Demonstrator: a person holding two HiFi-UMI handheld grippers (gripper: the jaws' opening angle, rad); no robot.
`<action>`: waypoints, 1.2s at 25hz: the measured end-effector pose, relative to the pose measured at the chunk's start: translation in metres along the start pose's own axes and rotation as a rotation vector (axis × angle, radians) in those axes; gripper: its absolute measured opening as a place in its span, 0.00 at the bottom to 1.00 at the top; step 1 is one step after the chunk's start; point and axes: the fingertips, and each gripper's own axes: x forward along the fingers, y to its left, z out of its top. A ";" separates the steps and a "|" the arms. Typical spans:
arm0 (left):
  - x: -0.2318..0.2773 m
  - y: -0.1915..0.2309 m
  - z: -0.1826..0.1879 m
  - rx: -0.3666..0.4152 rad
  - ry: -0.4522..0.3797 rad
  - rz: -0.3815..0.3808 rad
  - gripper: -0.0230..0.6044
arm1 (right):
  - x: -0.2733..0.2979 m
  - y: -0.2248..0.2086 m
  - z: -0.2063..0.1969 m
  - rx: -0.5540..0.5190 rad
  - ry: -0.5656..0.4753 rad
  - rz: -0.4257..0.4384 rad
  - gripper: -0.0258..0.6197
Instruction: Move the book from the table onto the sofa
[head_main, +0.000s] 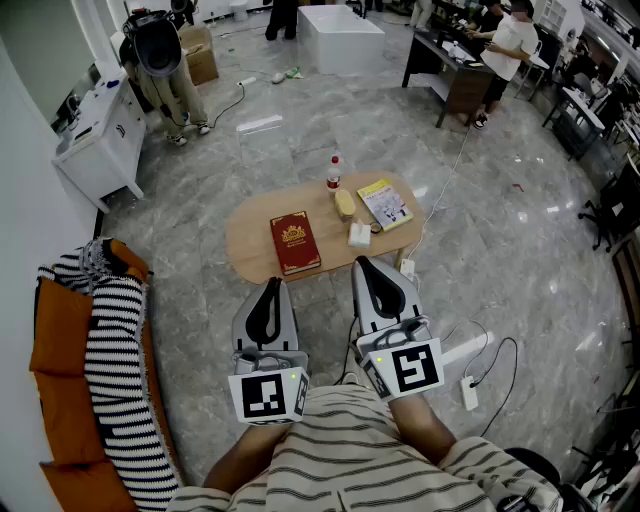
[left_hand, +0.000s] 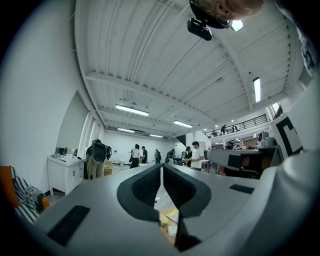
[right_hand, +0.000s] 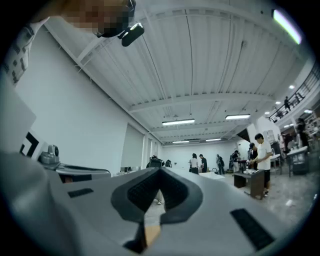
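Observation:
A red book (head_main: 295, 241) with a gold emblem lies flat on the oval wooden table (head_main: 250, 243), towards its near left side. My left gripper (head_main: 270, 287) hangs in the air just short of the table's near edge, jaws shut and empty. My right gripper (head_main: 363, 264) is beside it, also shut on nothing, its tip over the table's near rim. In the left gripper view the left gripper (left_hand: 161, 168) points level across the room; the right gripper (right_hand: 160, 172) does the same in its own view. The sofa (head_main: 60, 360), orange with a striped throw, stands at the lower left.
On the table also lie a yellow booklet (head_main: 385, 203), a bottle with a red cap (head_main: 334, 173), a yellowish object (head_main: 345, 204) and a small white box (head_main: 359, 235). A power strip and cables (head_main: 470, 390) lie on the floor at right. Several people stand farther back.

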 end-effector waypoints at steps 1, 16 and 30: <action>0.001 -0.001 0.000 0.001 0.000 0.002 0.07 | 0.000 -0.002 0.000 0.001 0.000 0.000 0.06; 0.017 -0.049 -0.020 0.009 0.045 0.050 0.07 | -0.013 -0.047 -0.018 0.065 0.026 0.070 0.06; 0.048 -0.061 -0.066 -0.013 0.153 0.105 0.07 | 0.011 -0.085 -0.060 0.097 0.102 0.091 0.06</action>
